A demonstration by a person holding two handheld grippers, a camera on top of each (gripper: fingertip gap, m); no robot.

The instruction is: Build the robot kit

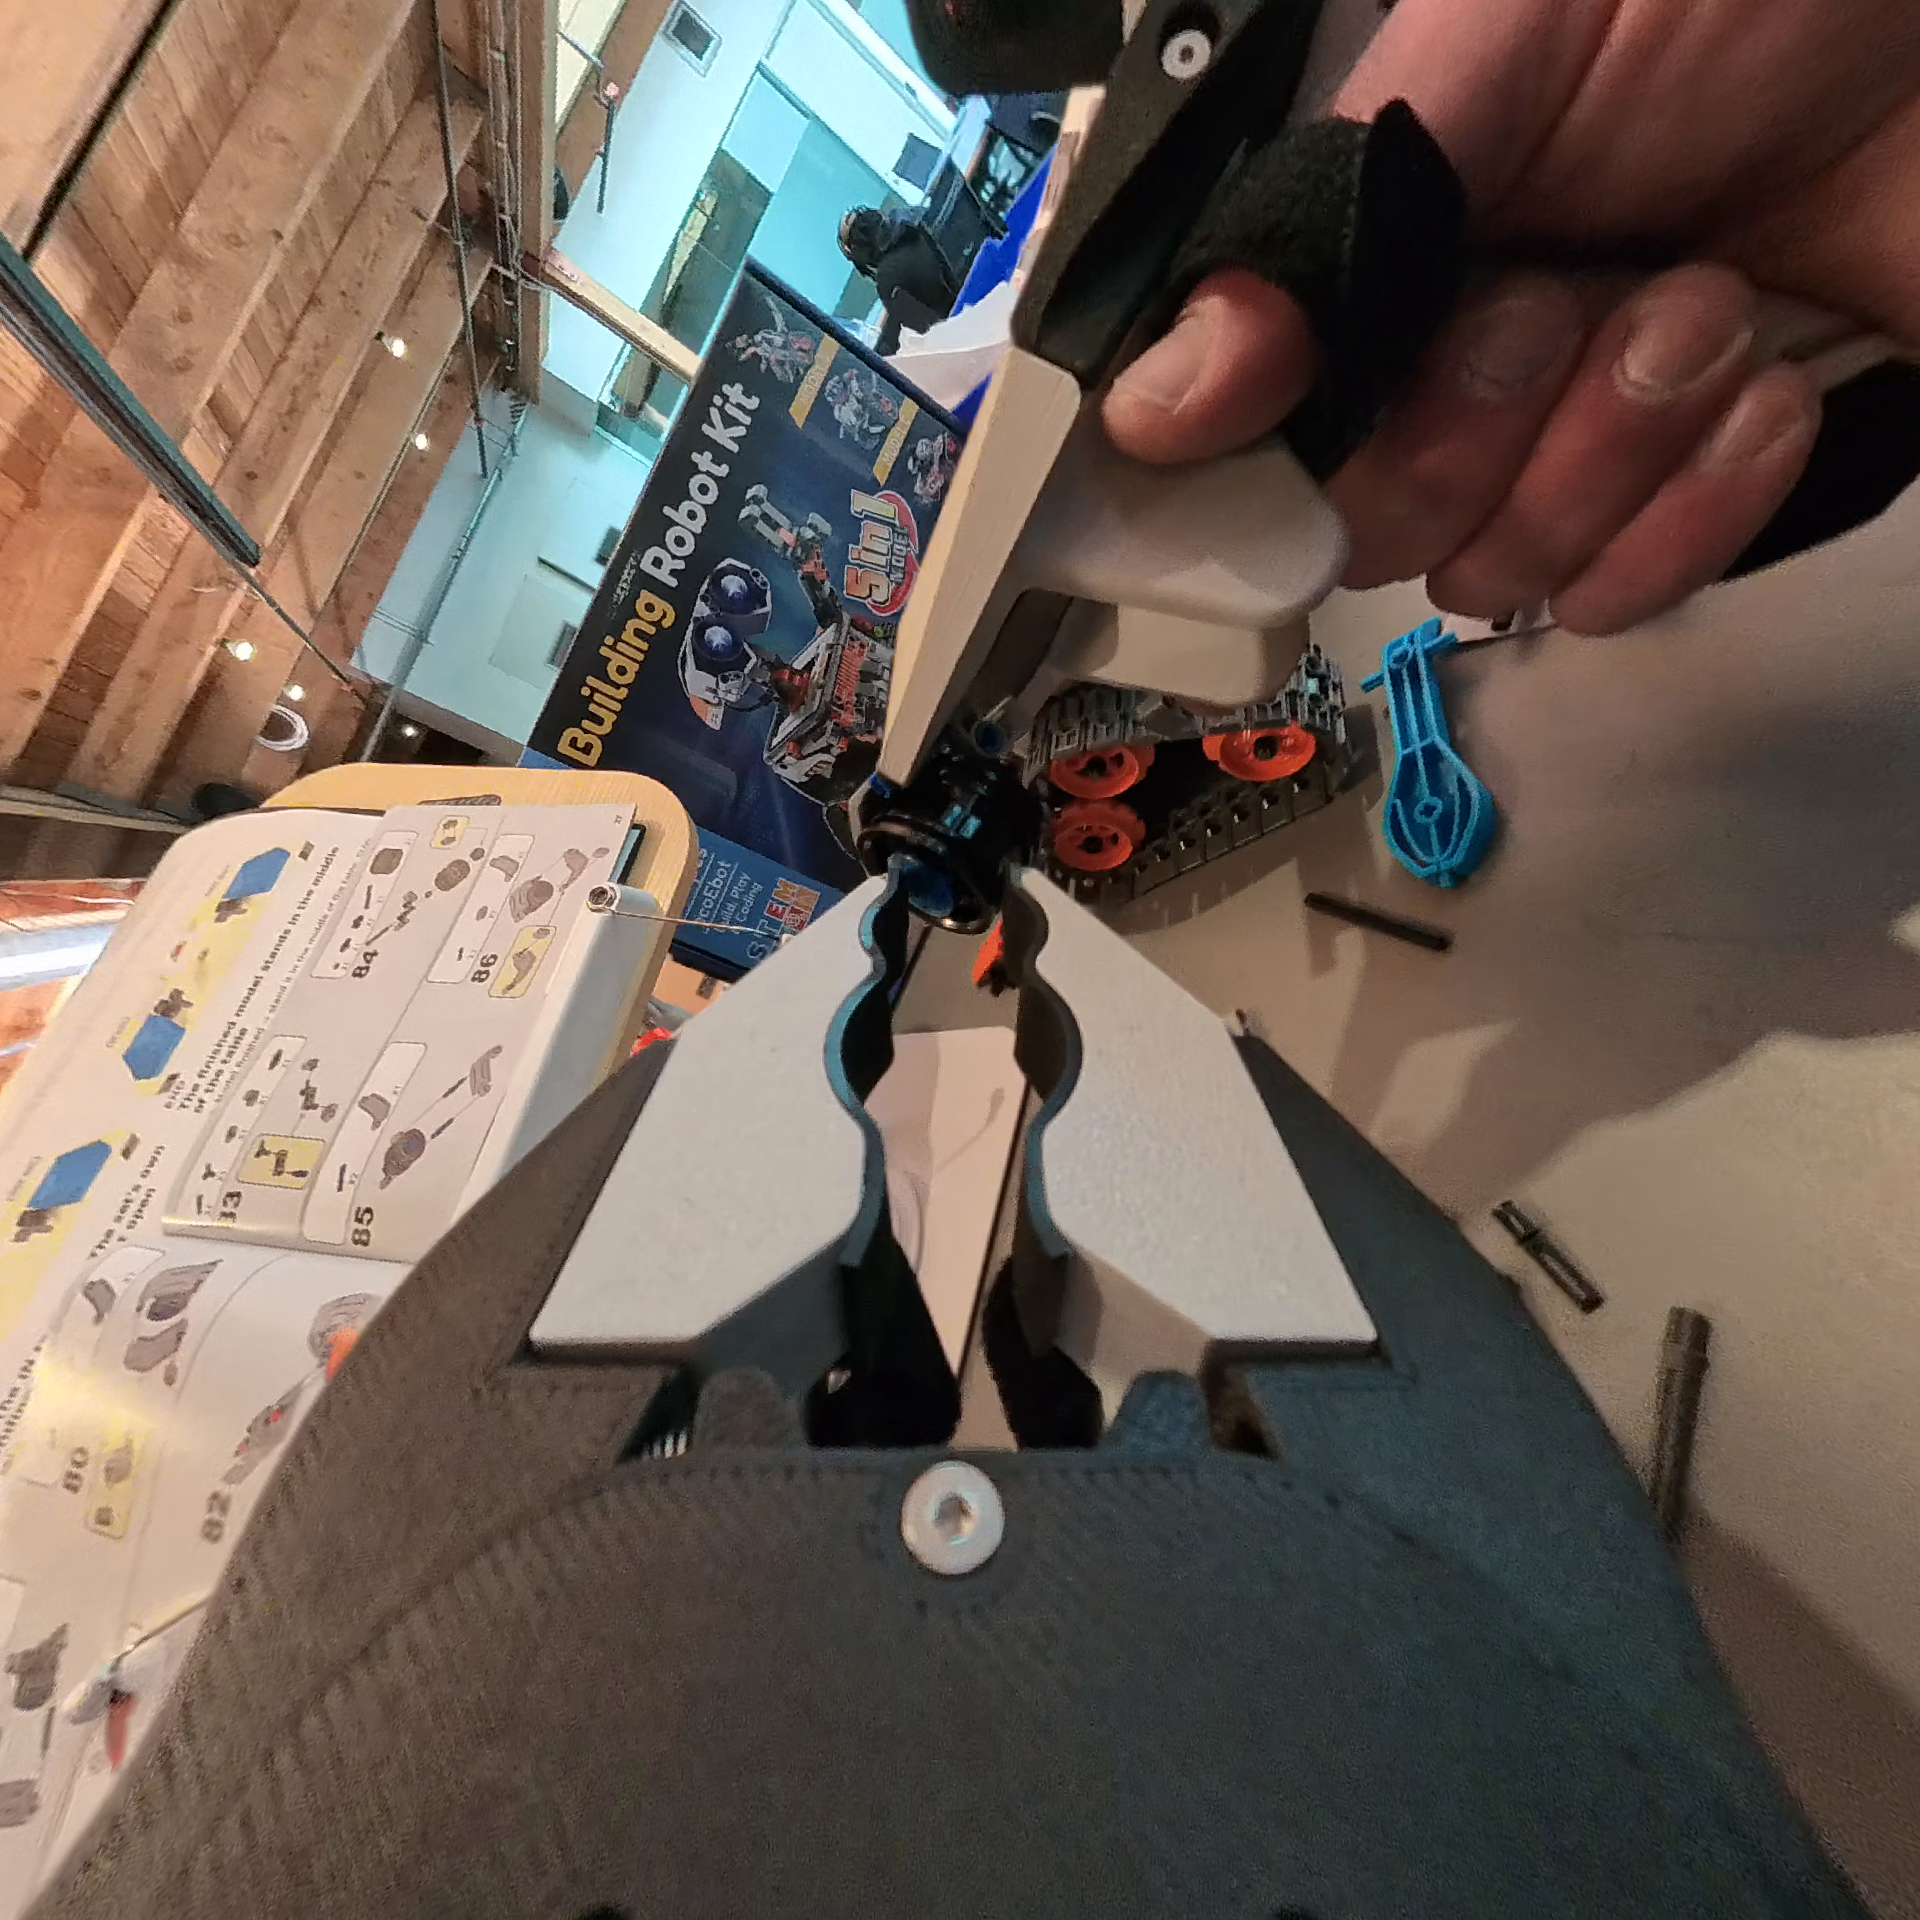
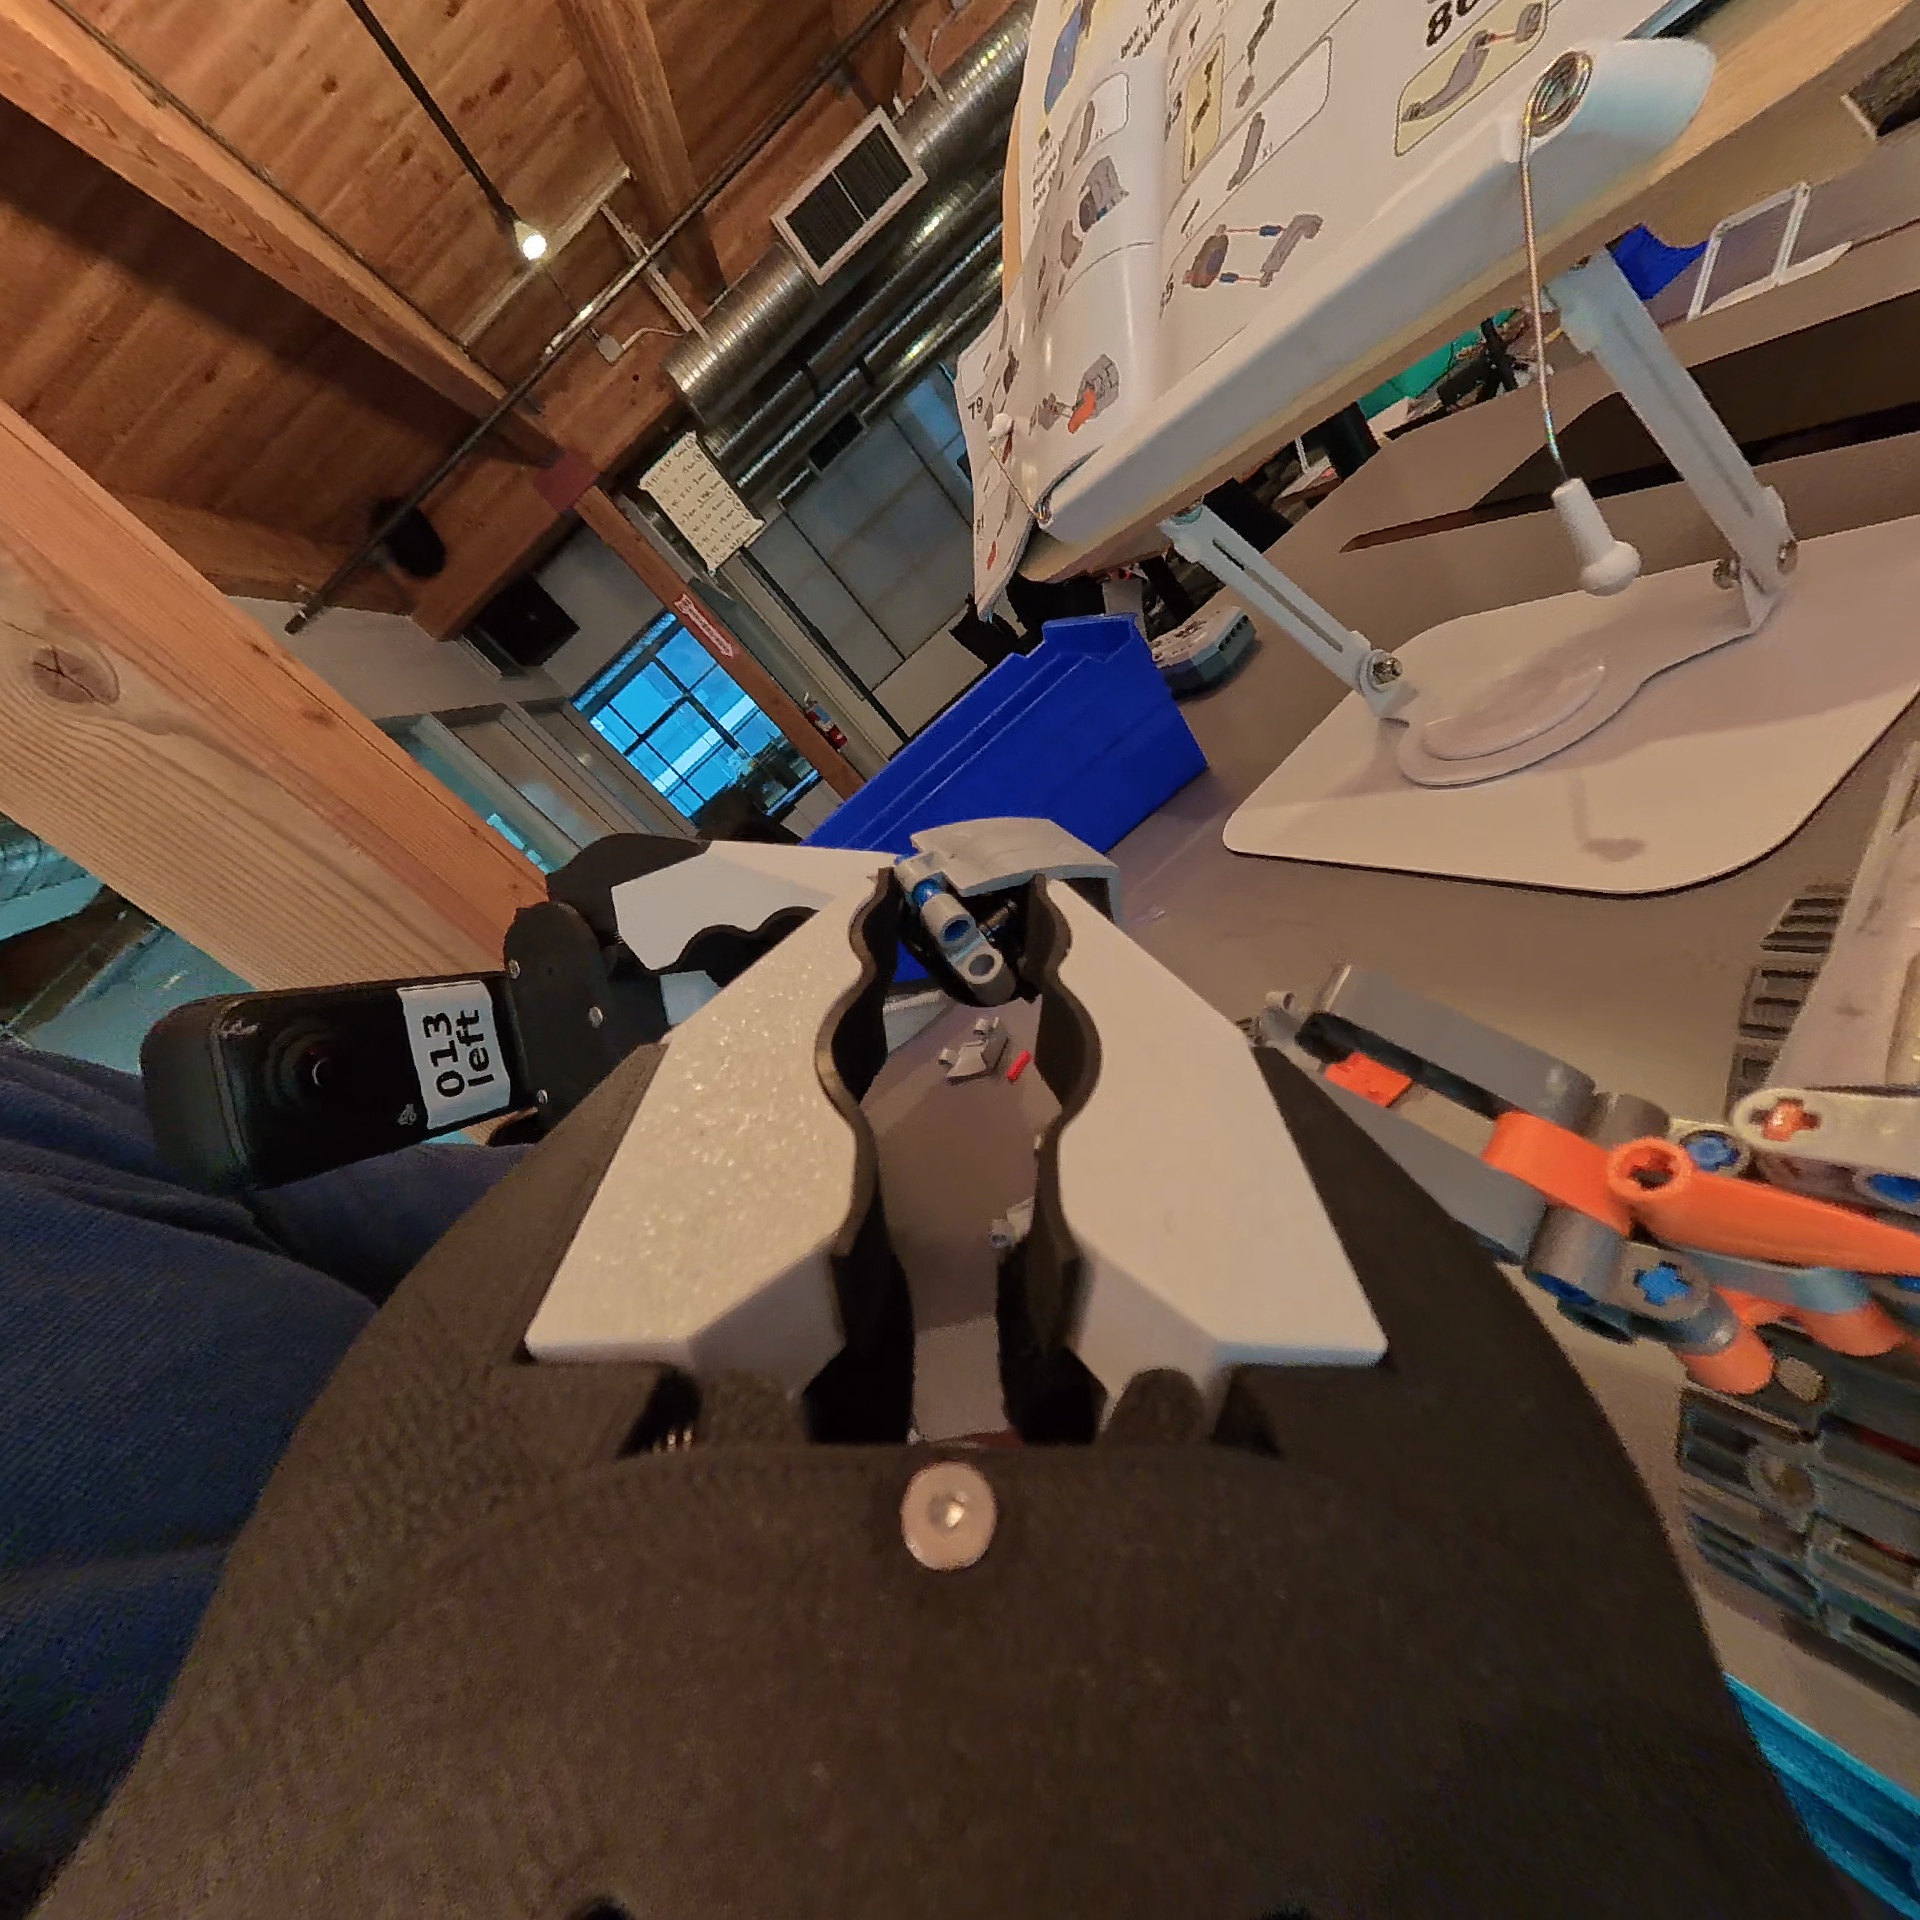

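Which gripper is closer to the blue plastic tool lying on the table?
Right. The right gripper hangs beside the blue tool, over the tracked model. The left gripper sits farther back.

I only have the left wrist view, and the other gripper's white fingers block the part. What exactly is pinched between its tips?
Observer: The right gripper is closed on a small grey beam with a blue pin. A curved grey panel sits at the beam's far end.
Operator: Anything loose near it?
Observer: Yes. A small grey piece and a red piece lie on the table, seen between the fingers.
Operator: And farther back?
Observer: A blue bin stands past the tips, left of the book stand's white base plate.
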